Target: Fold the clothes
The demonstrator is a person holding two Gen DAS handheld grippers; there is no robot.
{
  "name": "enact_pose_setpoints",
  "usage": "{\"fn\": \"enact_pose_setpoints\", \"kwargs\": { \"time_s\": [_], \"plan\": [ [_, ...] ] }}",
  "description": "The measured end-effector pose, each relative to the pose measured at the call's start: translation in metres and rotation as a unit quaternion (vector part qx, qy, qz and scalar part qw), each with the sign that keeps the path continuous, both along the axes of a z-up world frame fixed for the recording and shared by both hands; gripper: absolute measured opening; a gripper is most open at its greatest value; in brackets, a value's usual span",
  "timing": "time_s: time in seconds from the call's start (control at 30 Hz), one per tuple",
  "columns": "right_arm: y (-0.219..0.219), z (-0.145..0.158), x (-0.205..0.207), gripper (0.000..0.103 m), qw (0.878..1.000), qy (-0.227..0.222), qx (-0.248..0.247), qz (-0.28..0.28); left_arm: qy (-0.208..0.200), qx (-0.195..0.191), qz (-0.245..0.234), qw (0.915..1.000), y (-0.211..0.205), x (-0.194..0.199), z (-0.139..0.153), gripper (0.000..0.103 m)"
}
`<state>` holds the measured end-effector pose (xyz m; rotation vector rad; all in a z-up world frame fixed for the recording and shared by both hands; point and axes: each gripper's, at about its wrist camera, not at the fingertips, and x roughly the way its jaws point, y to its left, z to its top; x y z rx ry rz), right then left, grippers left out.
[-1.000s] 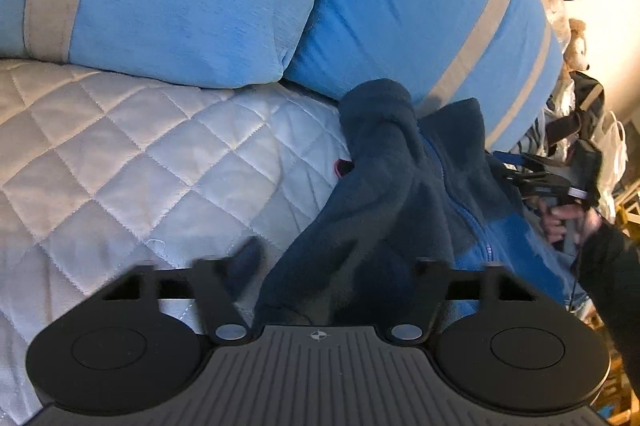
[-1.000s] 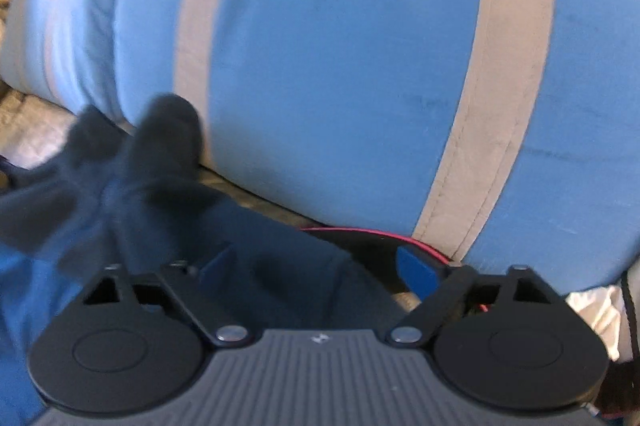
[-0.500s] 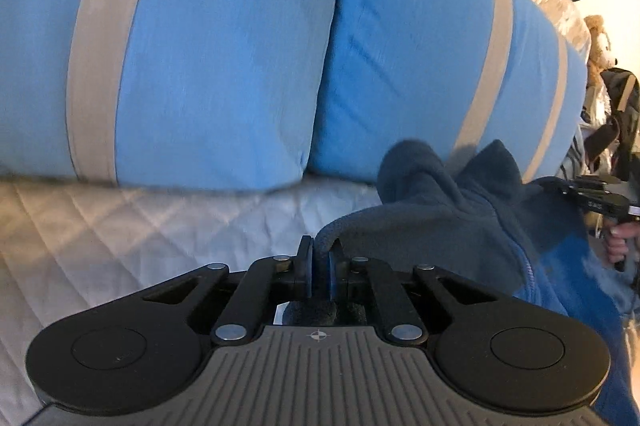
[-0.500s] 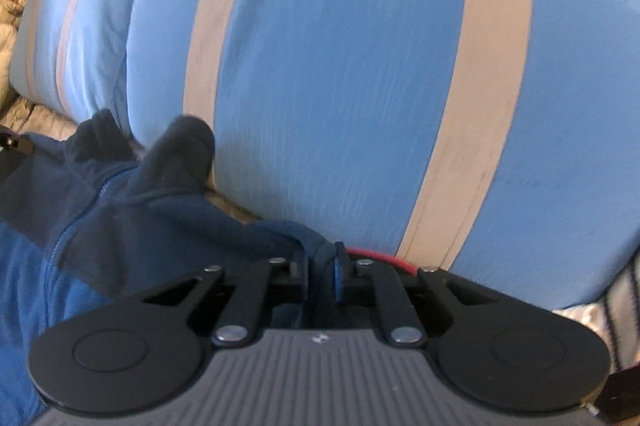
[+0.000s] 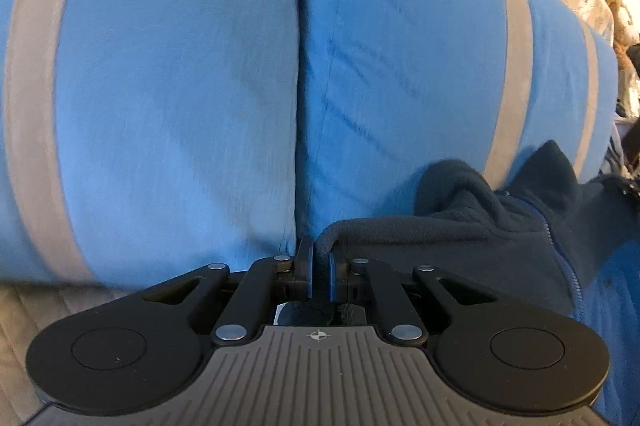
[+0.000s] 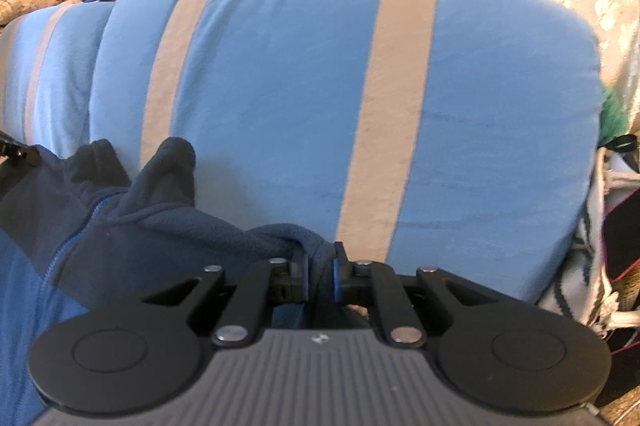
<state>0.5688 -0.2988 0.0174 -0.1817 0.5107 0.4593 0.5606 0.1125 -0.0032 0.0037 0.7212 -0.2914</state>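
Between the two tongs hangs a dark navy fleece jacket with a blue zipper and blue lower panel (image 5: 500, 238). The left gripper (image 5: 319, 276) is clamped tight on one edge of it, the cloth running off to its right. The right gripper (image 6: 320, 276) is clamped on another bunched edge, the cloth running to its left. Behind both stand light blue pillows with grey stripes (image 6: 320, 97).

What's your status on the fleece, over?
Left gripper shut on fleece jacket. Right gripper shut on it too. Blue pillows close ahead, nothing blocking.
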Motion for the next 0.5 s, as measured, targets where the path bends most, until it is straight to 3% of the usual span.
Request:
{"fn": "enact_pose_setpoints", "kwargs": {
  "time_s": [0.17, 0.2, 0.23, 0.27, 0.3, 0.33, 0.4, 0.5],
  "plan": [
    [0.008, -0.016, 0.007, 0.013, 1.0, 0.012, -0.005, -0.014, 0.004, 0.041, -0.015, 0.999, -0.01, 0.005, -0.018, 0.012],
    [0.01, -0.018, 0.007, 0.025, 1.0, 0.015, -0.012, -0.015, 0.01, 0.044, -0.01, 0.9989, -0.01, 0.006, -0.025, 0.014],
    [0.014, -0.021, 0.008, 0.045, 0.999, 0.015, -0.025, -0.019, 0.014, 0.049, 0.003, 0.9987, -0.008, 0.006, -0.03, 0.016],
    [0.018, -0.022, 0.008, 0.054, 0.999, 0.012, -0.039, -0.03, 0.017, 0.052, 0.02, 0.9983, -0.004, 0.006, -0.032, 0.018],
    [0.02, -0.022, 0.008, 0.086, 0.998, 0.008, -0.043, -0.04, 0.017, 0.05, 0.034, 0.998, 0.001, 0.005, -0.03, 0.026],
    [0.02, -0.02, 0.005, 0.102, 0.998, 0.002, -0.036, -0.044, 0.017, 0.045, 0.046, 0.9978, 0.007, 0.004, -0.026, 0.032],
    [0.016, -0.015, -0.001, 0.103, 0.999, -0.005, -0.018, -0.038, 0.012, 0.03, 0.067, 0.9972, 0.02, -0.001, -0.017, 0.054],
    [0.016, -0.007, -0.01, 0.103, 0.999, 0.014, -0.016, -0.035, -0.009, -0.01, 0.08, 0.9967, 0.039, -0.021, 0.004, 0.061]
  ]
}}
